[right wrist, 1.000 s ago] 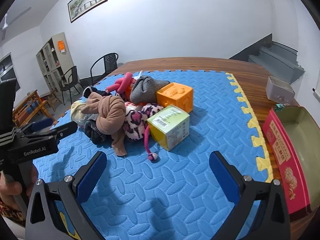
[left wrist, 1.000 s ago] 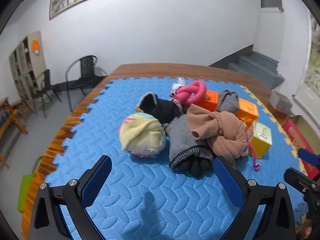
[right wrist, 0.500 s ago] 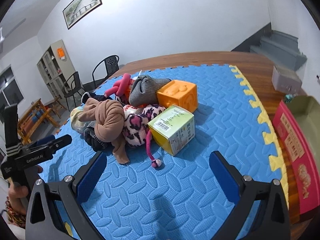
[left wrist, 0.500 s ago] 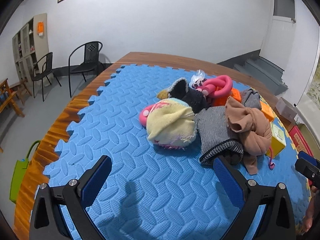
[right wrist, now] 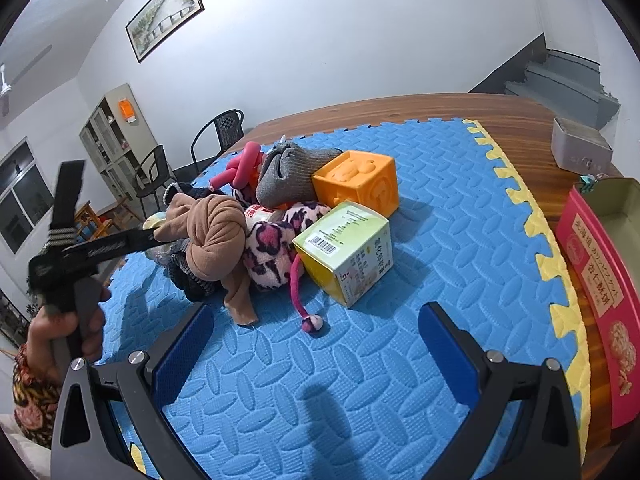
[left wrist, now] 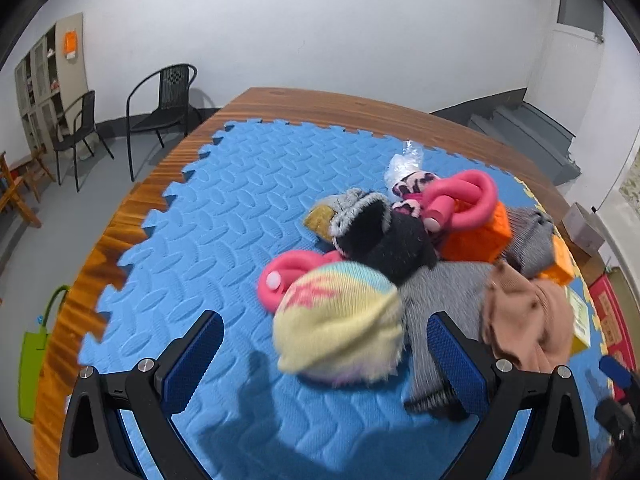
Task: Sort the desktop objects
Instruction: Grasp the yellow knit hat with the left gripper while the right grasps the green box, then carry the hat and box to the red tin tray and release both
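Left gripper [left wrist: 324, 344], jaws apart, hovers at a fuzzy yellow knit ball [left wrist: 338, 322] on the embossed blue foam mat [left wrist: 240, 200]. Right gripper [right wrist: 316, 332], jaws apart, faces a knotted tan stocking [right wrist: 216, 236], glossy cardboard box [right wrist: 348, 248], then a rubbery orange cube [right wrist: 356, 184].

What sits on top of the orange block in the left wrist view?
A pink foam twist rests on the orange block; its contact underneath is hidden.
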Tool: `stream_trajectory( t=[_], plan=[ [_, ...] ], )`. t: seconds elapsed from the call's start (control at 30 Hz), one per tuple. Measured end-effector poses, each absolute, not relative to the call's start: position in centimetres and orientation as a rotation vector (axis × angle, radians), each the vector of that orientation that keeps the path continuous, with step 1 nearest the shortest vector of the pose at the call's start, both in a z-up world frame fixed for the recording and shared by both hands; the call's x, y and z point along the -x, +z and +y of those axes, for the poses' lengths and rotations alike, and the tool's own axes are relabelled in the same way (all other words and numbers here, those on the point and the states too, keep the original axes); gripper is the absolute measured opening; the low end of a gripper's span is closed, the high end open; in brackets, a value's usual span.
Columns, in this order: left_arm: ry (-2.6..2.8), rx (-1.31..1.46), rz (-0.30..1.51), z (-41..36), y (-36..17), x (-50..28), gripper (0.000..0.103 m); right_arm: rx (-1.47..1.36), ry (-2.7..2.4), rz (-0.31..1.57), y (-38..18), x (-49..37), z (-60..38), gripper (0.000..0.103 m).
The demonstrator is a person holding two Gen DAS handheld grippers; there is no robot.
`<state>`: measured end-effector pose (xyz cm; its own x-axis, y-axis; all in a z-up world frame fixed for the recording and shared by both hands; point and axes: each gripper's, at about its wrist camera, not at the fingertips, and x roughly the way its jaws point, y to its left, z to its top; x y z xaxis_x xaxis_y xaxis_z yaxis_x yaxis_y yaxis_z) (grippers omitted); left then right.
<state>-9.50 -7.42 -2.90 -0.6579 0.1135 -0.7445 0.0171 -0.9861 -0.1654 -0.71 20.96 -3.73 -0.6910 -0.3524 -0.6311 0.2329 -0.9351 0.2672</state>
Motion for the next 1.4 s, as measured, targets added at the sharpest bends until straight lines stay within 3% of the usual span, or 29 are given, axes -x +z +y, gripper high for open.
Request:
stream_trajectory(
  t=[0.07,0.1,0.2,0.37,0.9,0.97,1.4],
  plan=[
    [2.781,1.288,-0.277,-7.5,-3.6,10.1,0.093,-1.027,-2.621,-0.235,-3.7,0.8,21.0,0.103],
    [2.764,1.293,-0.295,-7.6,-3.9,10.3,0.075,-1.027,-2.624,-0.233,-3.7,0.8,21.0,0.103],
    [2.722,1.273,-0.341,-7.9,-4.3,10.2,0.063,-1.025,-2.644,-0.224,-3.5,0.9,21.2,0.101],
    [2.77,1.194,-0.354,-8.4,-3.4,9.0,0.063,-1.047,-2.679,-0.281,-2.3,2.4,22.2,0.091],
    [2.785,1.091,-0.437,-9.7,-1.9,7.4,0.063,-1.267,-2.651,-0.228,-4.8,8.5,20.1,0.09],
    [2.791,1.094,-0.428,-9.6,-2.0,7.4,0.063,-1.267,-2.645,-0.257,-5.0,8.4,20.6,0.075],
    [2.814,1.081,-0.412,-8.2,-1.2,6.1,0.063,-1.066,-2.767,-0.345,-1.7,3.6,25.0,0.074]
  ],
)
